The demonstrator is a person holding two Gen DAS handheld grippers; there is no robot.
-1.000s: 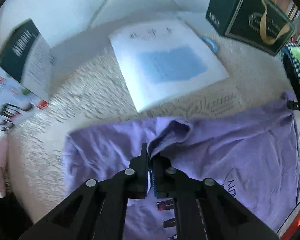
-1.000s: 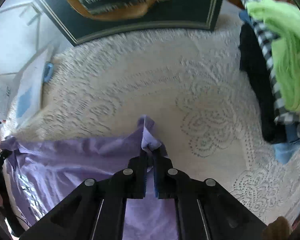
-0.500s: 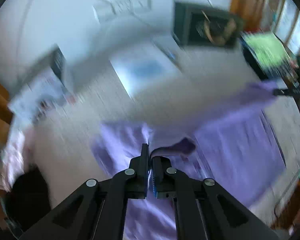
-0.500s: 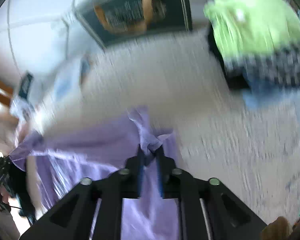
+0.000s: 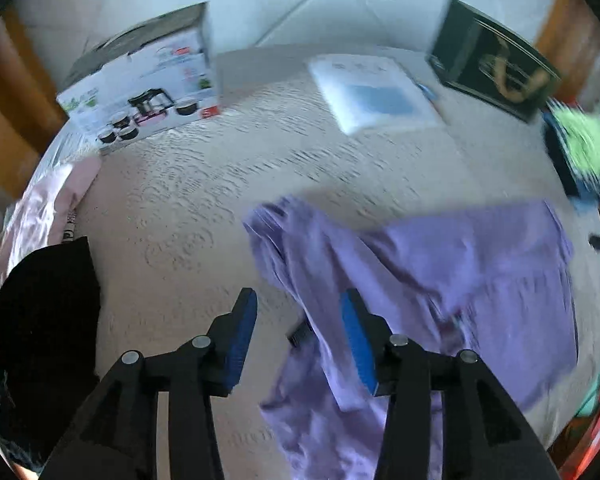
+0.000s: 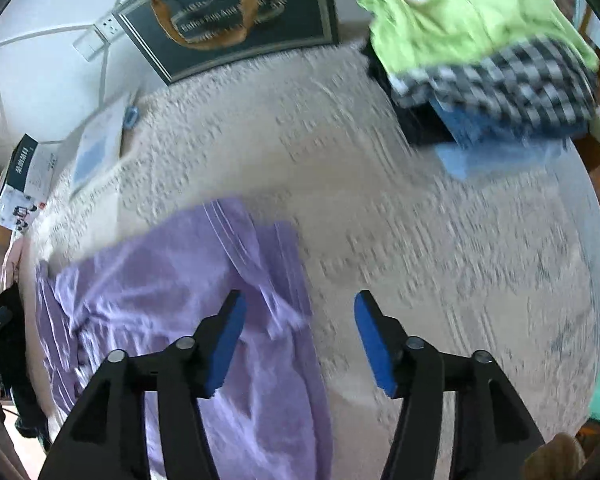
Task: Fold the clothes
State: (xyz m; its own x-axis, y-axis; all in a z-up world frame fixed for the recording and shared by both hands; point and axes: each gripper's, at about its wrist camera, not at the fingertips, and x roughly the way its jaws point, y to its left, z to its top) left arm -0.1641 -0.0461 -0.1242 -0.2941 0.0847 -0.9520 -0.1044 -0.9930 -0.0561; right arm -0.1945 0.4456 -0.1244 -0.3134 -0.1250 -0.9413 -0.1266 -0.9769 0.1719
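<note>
The left gripper (image 5: 298, 310) hung with its blue-padded jaws wide apart and empty above the cream lace tablecloth (image 5: 188, 208). The right gripper (image 6: 298, 312) was spread apart too, holding nothing. The lilac shirt (image 5: 480, 264) lay rumpled on the cloth, from the left view's centre toward 4 o'clock. At 10 o'clock stood a white box (image 5: 148, 88) picturing a glass teapot set, its print too blurred to read. At 12 o'clock in the right view, a dark gift bag (image 6: 236, 16) carried gold lettering, only partly legible. Folded clothes (image 6: 492, 48) were stacked at 1 o'clock.
</note>
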